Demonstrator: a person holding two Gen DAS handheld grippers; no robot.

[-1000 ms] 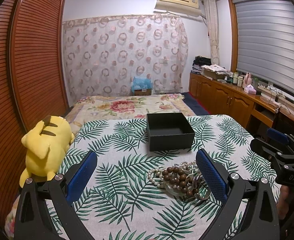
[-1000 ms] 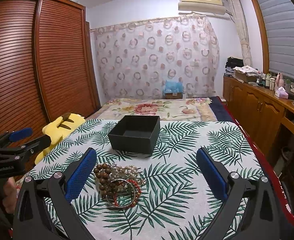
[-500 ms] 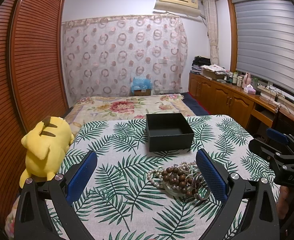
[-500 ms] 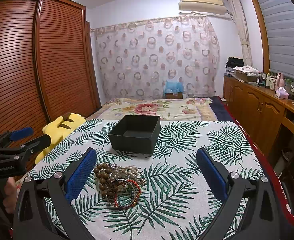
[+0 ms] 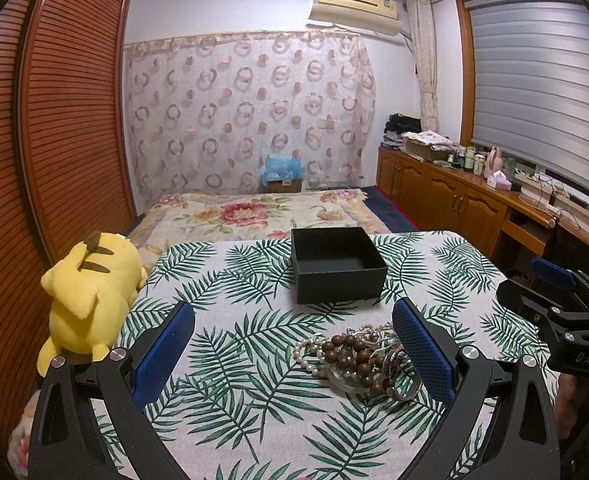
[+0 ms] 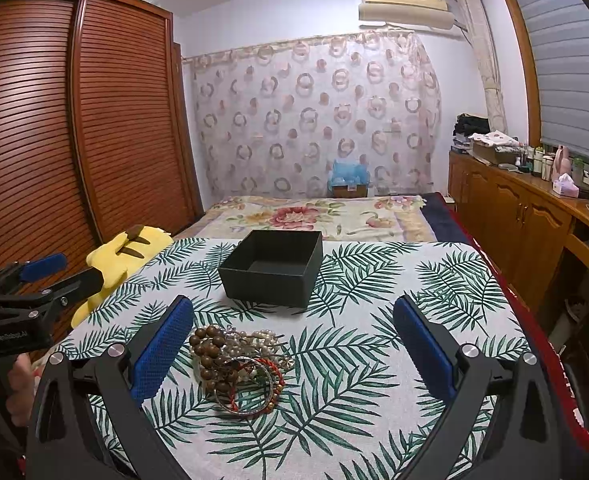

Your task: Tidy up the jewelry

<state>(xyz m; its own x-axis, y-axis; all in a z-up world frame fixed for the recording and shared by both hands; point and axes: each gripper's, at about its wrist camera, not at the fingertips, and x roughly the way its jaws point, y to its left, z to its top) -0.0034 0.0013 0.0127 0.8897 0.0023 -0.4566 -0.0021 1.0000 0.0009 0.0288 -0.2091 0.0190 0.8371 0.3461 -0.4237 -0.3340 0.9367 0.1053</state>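
Observation:
A tangled pile of jewelry (image 5: 360, 356) lies on the leaf-print cloth: brown wooden beads, white pearls and bangles. In the right wrist view the pile (image 6: 234, 364) also shows a red cord bracelet. An open, empty black box (image 5: 336, 264) stands behind the pile and also shows in the right wrist view (image 6: 272, 268). My left gripper (image 5: 294, 354) is open and empty, with the pile by its right finger. My right gripper (image 6: 294, 354) is open and empty, with the pile by its left finger. Each gripper shows at the edge of the other view.
A yellow plush toy (image 5: 88, 294) lies at the table's left edge. A bed with a floral cover (image 5: 250, 214) is behind the table. A wooden wardrobe (image 6: 74, 128) stands to the left, and wooden cabinets (image 5: 446, 200) with clutter to the right.

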